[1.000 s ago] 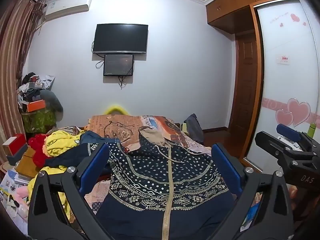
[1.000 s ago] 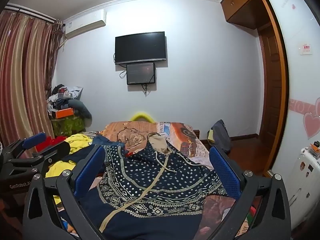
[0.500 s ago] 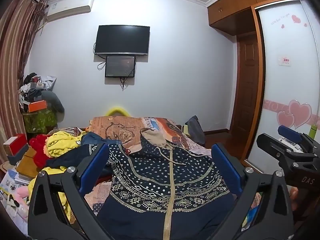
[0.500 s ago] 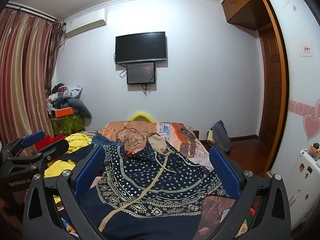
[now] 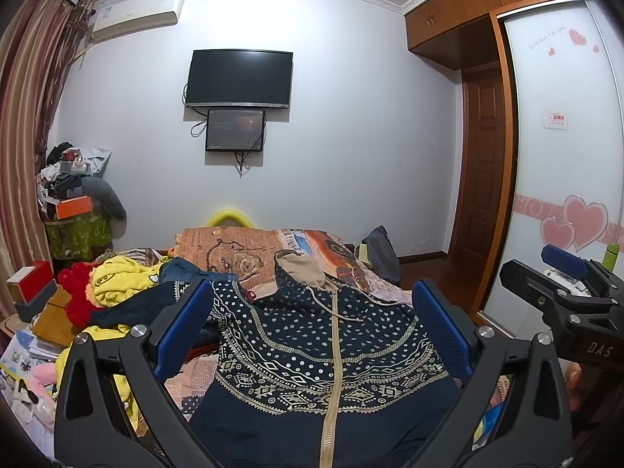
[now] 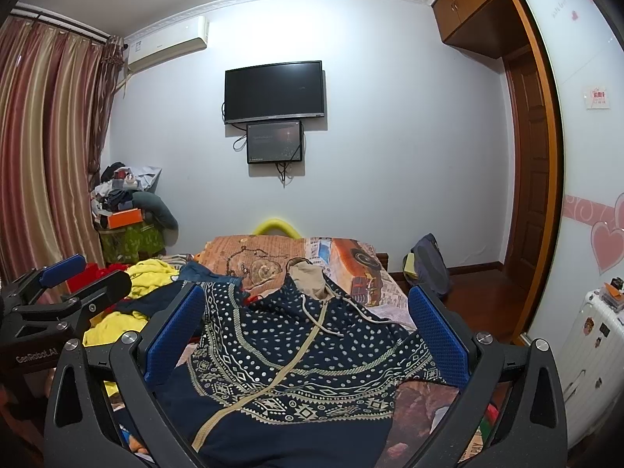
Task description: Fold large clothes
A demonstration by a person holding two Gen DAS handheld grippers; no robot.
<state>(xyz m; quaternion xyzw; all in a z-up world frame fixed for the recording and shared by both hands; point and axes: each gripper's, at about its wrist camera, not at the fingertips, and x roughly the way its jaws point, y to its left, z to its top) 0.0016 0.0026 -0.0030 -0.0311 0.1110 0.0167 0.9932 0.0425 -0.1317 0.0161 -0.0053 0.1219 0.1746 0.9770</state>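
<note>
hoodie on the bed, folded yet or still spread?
Spread. The navy patterned hoodie lies front-up on the bed, zipper closed, hood up top.

A pale wall [image 5: 370, 136] carries a dark television [image 5: 239, 78], flanked by striped curtains [image 6: 43, 148] and a wooden wardrobe [image 5: 479, 11].

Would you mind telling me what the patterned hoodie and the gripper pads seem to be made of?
The hoodie looks like soft matte knit, probably cotton fleece: it drapes and creases, with a beige zipper tape and cord drawstrings. The left gripper pads seem rubbery blue, with a fine dimpled texture, on black matte plastic.
</note>
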